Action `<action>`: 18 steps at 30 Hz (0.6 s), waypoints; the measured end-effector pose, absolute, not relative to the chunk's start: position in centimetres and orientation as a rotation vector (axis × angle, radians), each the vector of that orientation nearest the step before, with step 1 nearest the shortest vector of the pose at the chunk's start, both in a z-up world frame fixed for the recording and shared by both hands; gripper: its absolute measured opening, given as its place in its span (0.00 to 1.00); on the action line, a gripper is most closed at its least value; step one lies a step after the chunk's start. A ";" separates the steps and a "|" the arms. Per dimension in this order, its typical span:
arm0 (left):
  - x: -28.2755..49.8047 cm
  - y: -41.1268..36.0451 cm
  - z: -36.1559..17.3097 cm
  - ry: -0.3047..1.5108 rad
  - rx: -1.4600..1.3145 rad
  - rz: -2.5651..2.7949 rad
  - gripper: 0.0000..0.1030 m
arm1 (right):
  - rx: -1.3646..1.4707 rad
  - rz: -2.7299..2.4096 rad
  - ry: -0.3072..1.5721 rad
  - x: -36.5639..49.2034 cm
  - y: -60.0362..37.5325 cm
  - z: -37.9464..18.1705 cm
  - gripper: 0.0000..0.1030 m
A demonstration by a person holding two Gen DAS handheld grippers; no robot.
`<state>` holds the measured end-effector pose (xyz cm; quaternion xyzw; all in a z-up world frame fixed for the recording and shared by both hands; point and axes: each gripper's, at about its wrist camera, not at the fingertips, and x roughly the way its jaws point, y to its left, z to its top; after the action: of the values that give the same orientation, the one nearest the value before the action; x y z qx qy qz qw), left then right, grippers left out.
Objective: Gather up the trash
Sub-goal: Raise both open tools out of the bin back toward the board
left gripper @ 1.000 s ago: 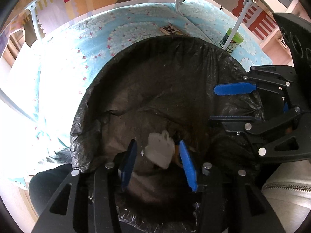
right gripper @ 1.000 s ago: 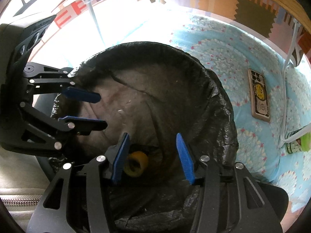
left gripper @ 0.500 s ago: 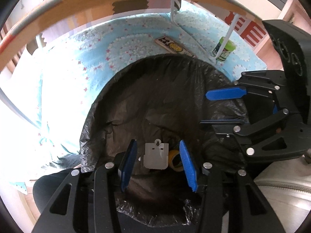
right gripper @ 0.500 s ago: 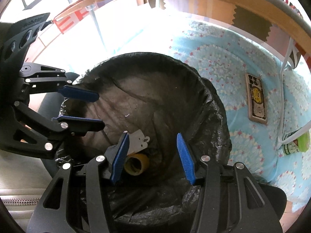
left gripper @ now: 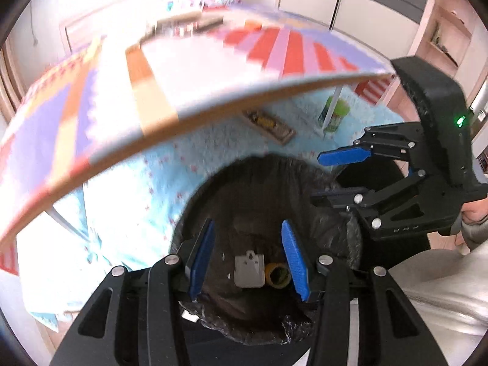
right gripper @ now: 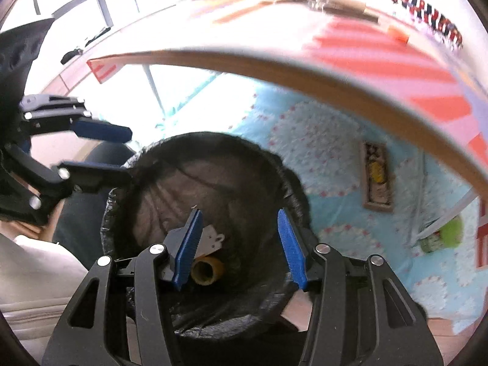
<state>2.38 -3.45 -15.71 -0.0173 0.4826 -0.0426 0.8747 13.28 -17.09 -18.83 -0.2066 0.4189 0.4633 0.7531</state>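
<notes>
**Both grippers empty above the lined bin**

While the left gripper point(left gripper: 248, 256) hangs over the black-lined bin point(left gripper: 341, 213), its blue jaws stand partly apart with nothing between the pads; far below them, on the bin's bottom, lie a white tag point(left gripper: 248, 270) and a yellow tape roll point(left gripper: 277, 274), side by side. Only the left view shows a green light point(left gripper: 460, 119) on the right gripper's body. Right of the bin, on the blue patterned mat point(right gripper: 320, 152), lie a flat rectangular box point(right gripper: 376, 180) and a green-lidded jar point(right gripper: 442, 238); their print is too blurred to read. The right gripper point(right gripper: 241, 250) also holds nothing, and its jaws have just been opening. A patterned tabletop's edge point(right gripper: 305, 73) arches above.
</notes>
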 end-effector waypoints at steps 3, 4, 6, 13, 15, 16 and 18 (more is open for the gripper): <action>2.5 -3.4 -13.5 0.955 -0.026 -0.116 0.42 | -0.445 1.022 0.868 13.3 -17.4 -16.8 0.54; 2.5 -3.3 -12.7 0.936 -0.021 -0.126 0.42 | -0.442 1.024 0.852 13.3 -17.6 -16.2 0.54; 2.8 -3.3 -11.2 0.905 0.000 -0.132 0.42 | -0.433 1.029 0.824 13.4 -17.9 -15.0 0.54; 4.2 -2.5 -7.9 0.827 0.037 -0.112 0.42 | -0.424 1.018 0.722 14.7 -18.2 -11.2 0.55; 4.8 -2.2 -7.3 0.809 0.038 -0.106 0.42 | -0.421 1.006 0.699 15.3 -18.1 -10.4 0.55; 5.3 -1.9 -7.0 0.801 0.038 -0.102 0.42 | -0.419 1.004 0.692 15.7 -18.1 -10.2 0.55; 6.0 -1.2 -6.3 0.788 0.038 -0.087 0.42 | -0.413 0.999 0.678 16.6 -18.0 -9.6 0.55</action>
<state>6.02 -1.24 -6.26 0.0187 0.3837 -0.0426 0.9223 16.62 -17.98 -9.65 -0.1928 0.3163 0.4664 0.8033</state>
